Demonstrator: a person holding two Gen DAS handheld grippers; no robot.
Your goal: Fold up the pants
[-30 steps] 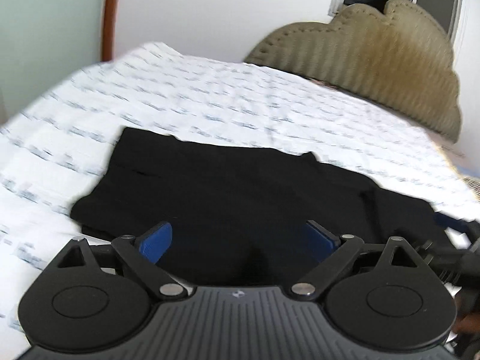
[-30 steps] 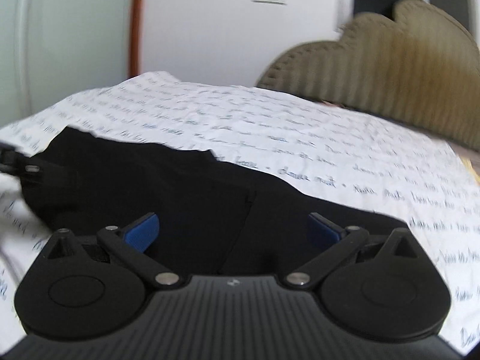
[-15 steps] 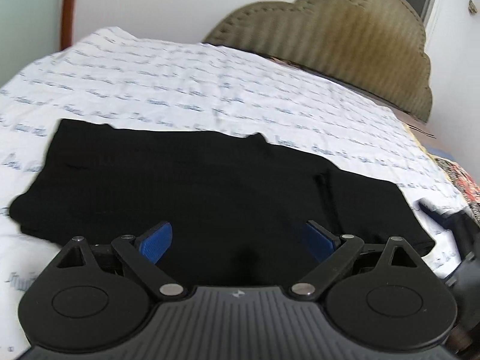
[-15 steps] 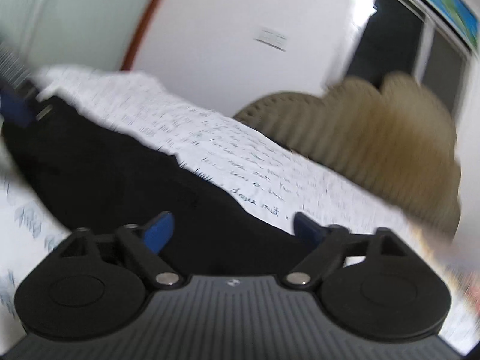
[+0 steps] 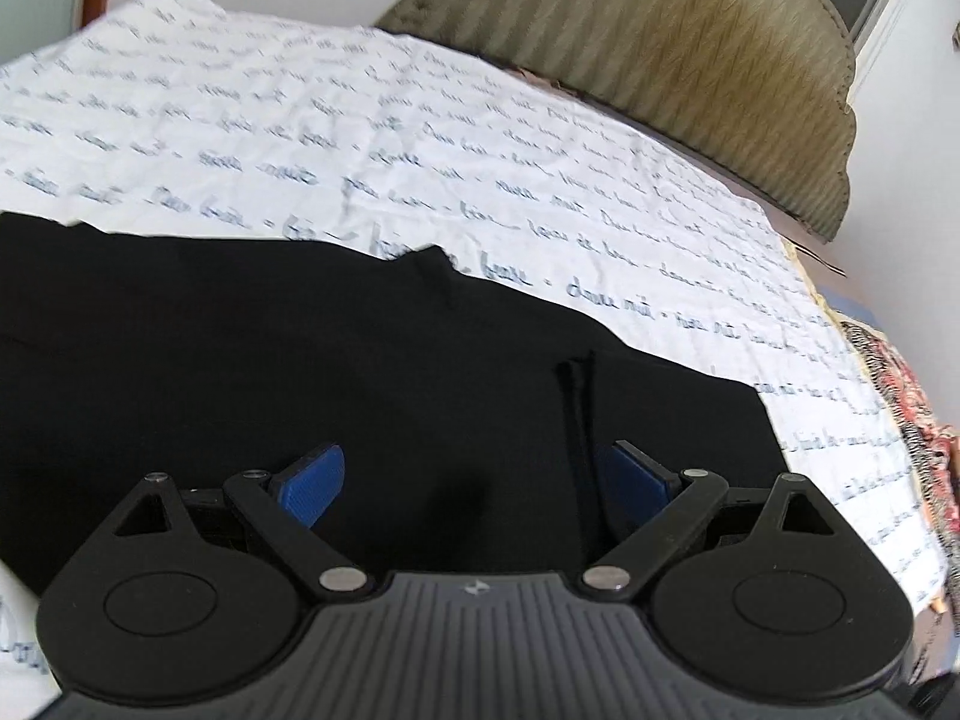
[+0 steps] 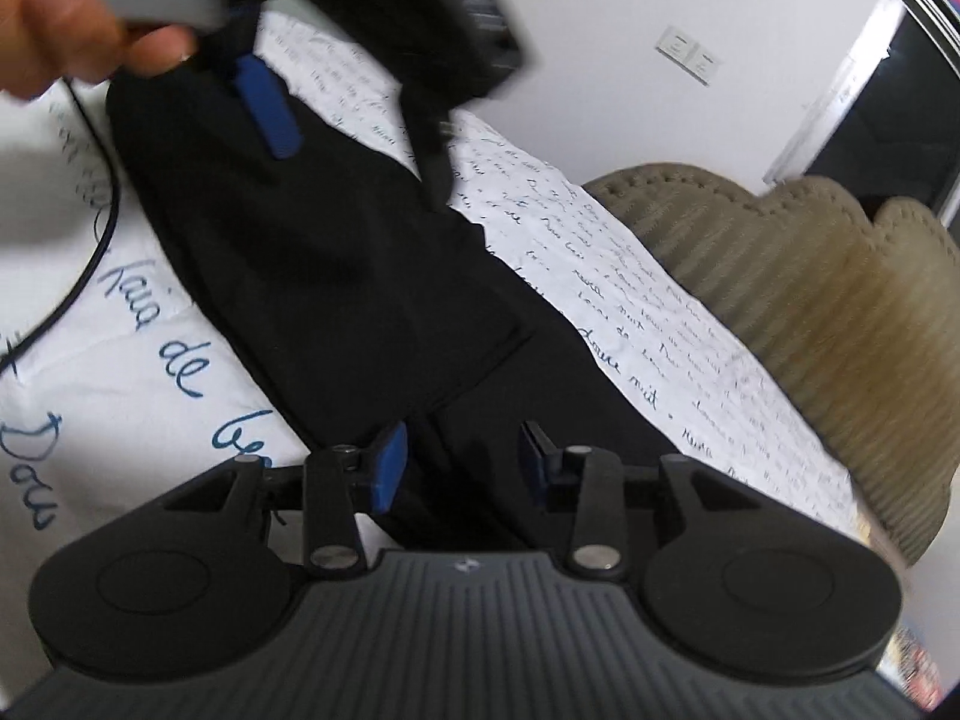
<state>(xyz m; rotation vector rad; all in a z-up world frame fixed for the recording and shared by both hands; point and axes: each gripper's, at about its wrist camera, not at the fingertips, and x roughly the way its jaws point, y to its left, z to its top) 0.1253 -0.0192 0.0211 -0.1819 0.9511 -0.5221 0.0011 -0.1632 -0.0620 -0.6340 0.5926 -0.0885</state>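
Left wrist view: the black pants (image 5: 300, 360) lie flat across the near part of the bed (image 5: 420, 138), on its white sheet printed with blue script. The left gripper (image 5: 477, 480) hangs over them with its jaws wide apart, nothing between them, probably lining up for a hold on the cloth. Far right stands the olive headboard (image 5: 720, 60). In the right wrist view, the right gripper (image 6: 459, 468) is rolled sideways at the pants' near edge; its jaws are closing, black fabric between them, not visibly pinched yet.
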